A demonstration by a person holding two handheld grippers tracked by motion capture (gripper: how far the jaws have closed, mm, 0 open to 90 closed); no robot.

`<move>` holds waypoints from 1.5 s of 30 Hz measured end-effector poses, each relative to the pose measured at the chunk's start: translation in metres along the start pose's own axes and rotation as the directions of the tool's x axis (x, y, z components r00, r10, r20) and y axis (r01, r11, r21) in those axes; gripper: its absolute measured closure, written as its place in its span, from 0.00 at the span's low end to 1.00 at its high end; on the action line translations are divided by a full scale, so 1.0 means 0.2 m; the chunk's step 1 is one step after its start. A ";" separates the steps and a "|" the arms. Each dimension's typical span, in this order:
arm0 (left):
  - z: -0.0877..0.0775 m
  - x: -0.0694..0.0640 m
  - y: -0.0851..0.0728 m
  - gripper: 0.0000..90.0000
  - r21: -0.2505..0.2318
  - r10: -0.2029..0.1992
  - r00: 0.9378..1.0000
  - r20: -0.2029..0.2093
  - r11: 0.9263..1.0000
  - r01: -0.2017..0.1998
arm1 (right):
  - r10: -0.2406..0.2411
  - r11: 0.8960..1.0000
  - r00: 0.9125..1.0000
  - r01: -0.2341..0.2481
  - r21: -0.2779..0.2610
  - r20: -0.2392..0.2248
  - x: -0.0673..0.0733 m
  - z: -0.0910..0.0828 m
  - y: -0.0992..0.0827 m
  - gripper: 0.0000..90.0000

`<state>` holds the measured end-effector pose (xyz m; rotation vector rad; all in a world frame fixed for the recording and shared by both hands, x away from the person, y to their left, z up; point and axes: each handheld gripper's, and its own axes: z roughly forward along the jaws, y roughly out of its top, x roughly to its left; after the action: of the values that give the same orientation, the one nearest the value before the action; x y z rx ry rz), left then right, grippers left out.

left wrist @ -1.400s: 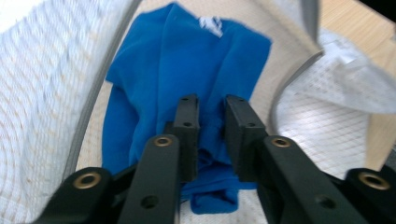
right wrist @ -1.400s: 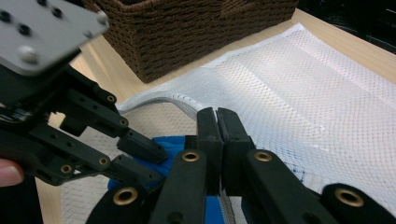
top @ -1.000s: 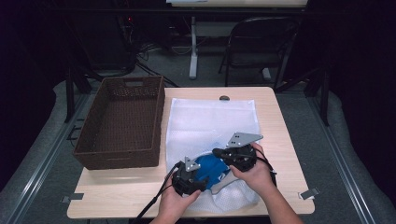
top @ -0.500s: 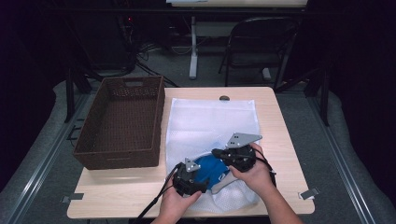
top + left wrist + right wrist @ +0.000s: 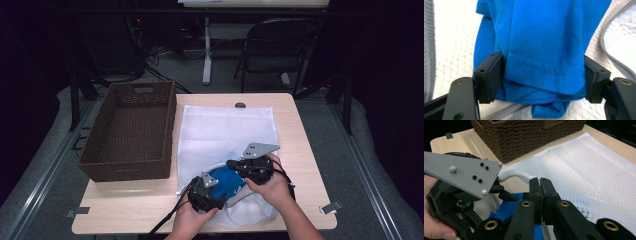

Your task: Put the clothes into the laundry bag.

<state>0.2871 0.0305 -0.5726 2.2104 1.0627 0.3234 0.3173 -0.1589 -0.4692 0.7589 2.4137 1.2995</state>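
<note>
A blue garment (image 5: 227,181) lies in the mouth of a white mesh bag (image 5: 225,130) on the table. My left gripper (image 5: 220,189) points into that mouth. In the left gripper view its jaws (image 5: 544,72) have just been opening and stand wide, one on each side of the folded blue garment (image 5: 544,37). My right gripper (image 5: 232,164) is shut on the bag's hemmed rim and holds it lifted above the garment. In the right gripper view its jaws (image 5: 540,187) are pressed together over the mesh bag (image 5: 584,162), with the left gripper (image 5: 506,195) close by at the left.
A brown wicker basket (image 5: 125,172) stands on the table's left half, right beside the bag. A small dark round thing (image 5: 240,105) sits at the far edge. Bare tabletop (image 5: 300,150) shows right of the bag. A folding chair (image 5: 280,45) stands beyond the table.
The left gripper has slipped slightly nearer the table's front edge. The right hand and the bag have kept still.
</note>
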 end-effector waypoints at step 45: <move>-0.05 0.07 0.09 0.82 -0.107 -0.067 0.996 0.055 0.992 0.072 | -0.007 1.000 1.000 0.007 -0.003 -0.005 0.01 0.00 0.00 0.99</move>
<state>0.3027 0.0374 -0.5548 2.0689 1.0661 0.2857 0.3158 -0.1564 -0.4688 0.7465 2.4163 1.3034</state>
